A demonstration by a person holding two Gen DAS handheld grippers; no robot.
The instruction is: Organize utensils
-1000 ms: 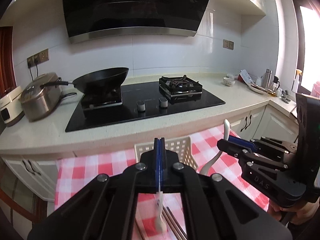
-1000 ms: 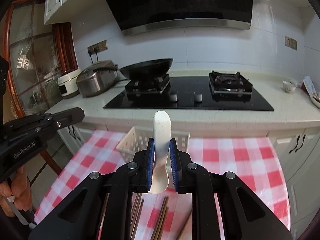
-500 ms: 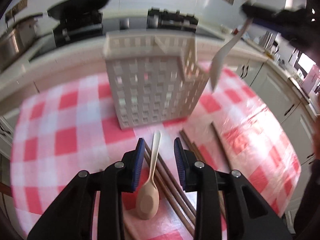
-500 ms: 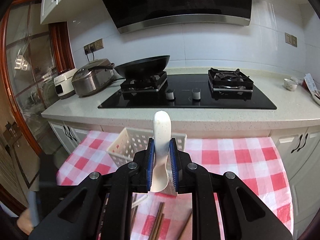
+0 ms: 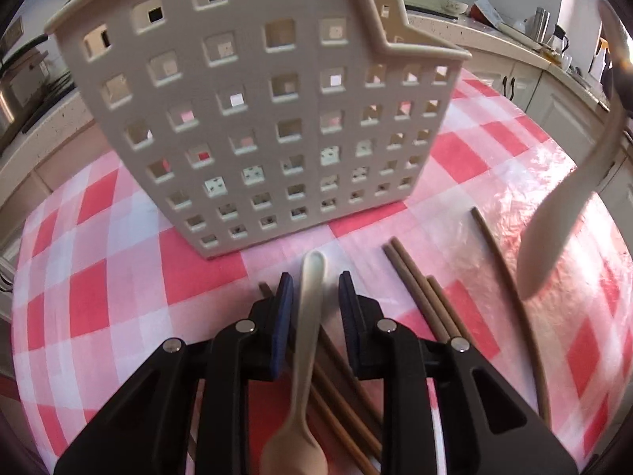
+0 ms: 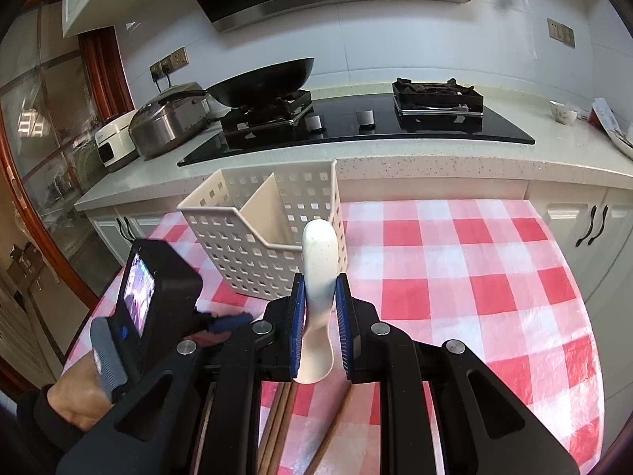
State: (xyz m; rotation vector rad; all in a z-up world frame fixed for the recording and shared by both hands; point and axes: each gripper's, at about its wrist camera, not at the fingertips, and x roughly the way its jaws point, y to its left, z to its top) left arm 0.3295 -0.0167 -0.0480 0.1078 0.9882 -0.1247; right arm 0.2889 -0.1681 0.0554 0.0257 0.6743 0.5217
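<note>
Left gripper [image 5: 312, 297] open astride beige spoon [image 5: 306, 340] before basket [image 5: 253, 111]; closing may snag chopsticks [image 5: 419, 297]. Right gripper [image 6: 319, 308] clamps white spoon [image 6: 319, 273]; could slip.

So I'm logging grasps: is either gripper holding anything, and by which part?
The right gripper grips a white spoon by its handle. The left gripper is open around a beige spoon's handle, not clamping it.

No legible text anywhere.
</note>
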